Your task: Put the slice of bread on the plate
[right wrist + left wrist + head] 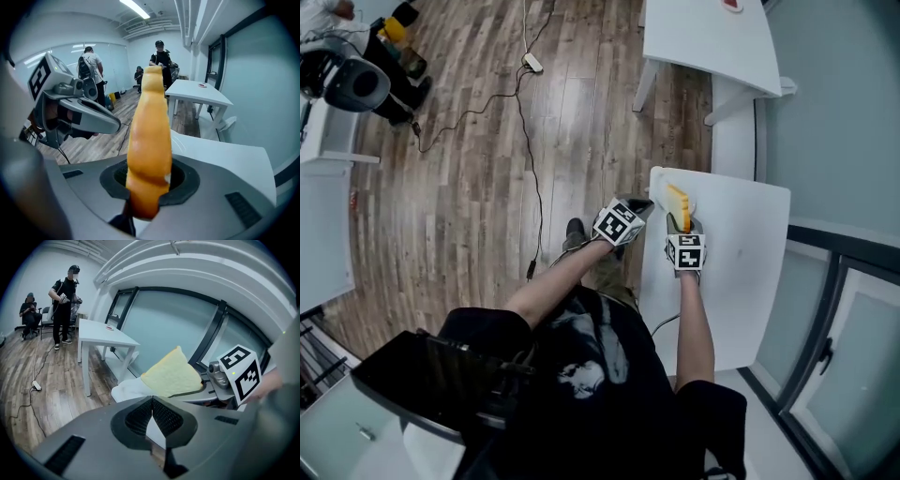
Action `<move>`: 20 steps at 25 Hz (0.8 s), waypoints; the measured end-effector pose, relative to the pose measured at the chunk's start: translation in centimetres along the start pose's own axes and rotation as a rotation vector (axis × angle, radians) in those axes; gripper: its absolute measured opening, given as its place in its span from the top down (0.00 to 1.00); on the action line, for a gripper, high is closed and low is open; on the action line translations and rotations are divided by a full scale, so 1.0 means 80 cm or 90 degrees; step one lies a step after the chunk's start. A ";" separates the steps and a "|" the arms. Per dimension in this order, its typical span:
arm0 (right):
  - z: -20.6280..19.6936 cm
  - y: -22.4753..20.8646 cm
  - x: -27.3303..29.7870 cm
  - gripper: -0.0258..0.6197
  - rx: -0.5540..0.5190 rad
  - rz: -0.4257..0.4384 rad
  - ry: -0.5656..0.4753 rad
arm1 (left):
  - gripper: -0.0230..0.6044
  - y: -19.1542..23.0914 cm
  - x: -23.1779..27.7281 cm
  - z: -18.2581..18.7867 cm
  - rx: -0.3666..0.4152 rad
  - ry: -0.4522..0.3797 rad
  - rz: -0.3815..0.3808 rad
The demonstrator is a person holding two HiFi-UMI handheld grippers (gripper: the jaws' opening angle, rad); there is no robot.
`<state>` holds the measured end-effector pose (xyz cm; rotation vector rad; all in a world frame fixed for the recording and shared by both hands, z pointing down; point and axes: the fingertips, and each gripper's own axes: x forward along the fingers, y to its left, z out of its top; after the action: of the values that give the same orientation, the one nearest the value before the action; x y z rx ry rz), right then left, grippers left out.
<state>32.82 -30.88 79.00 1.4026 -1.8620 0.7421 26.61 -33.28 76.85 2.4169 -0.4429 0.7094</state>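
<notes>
Wood-plank floor [487, 169] lies to the left of the white table [750, 272] where I am working. Right gripper [149, 178]: jaws clamped on one end of the slice of bread [150, 122]; the slice projects forward out of the jaws and is held in the air over a corner of the table. Plate [177, 140] — white, with only a faint rim readable against the tabletop — lies on the table just beyond the slice. Left gripper [152, 404]: jaws closed tip to tip with nothing between them — it hangs just beside the right gripper, at the table edge.
</notes>
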 end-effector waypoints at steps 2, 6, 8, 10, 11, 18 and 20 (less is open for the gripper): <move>0.000 -0.007 0.014 0.80 -0.017 -0.003 0.019 | 0.95 0.007 0.010 0.004 -0.002 0.005 0.000; -0.019 -0.021 0.037 0.80 -0.065 -0.010 0.081 | 0.95 0.016 0.023 0.009 -0.017 0.011 -0.001; -0.022 -0.034 0.045 0.80 -0.105 -0.035 0.100 | 0.95 0.019 0.029 0.011 -0.012 0.016 -0.002; -0.015 -0.051 0.052 0.80 -0.149 -0.079 0.119 | 0.95 0.026 0.036 0.013 0.004 0.029 0.001; -0.012 -0.060 0.056 0.80 -0.169 -0.105 0.132 | 0.95 0.031 0.038 0.014 0.005 0.032 0.005; 0.006 -0.106 0.075 0.80 -0.324 -0.238 0.177 | 0.95 0.041 0.036 0.014 -0.015 0.033 0.006; 0.001 -0.106 0.082 0.80 -0.339 -0.231 0.188 | 0.95 0.040 0.032 0.010 -0.013 0.038 0.004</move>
<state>39.75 -36.88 84.55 1.1589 -1.3835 0.2273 27.52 -36.59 79.16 2.3698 -0.4323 0.7732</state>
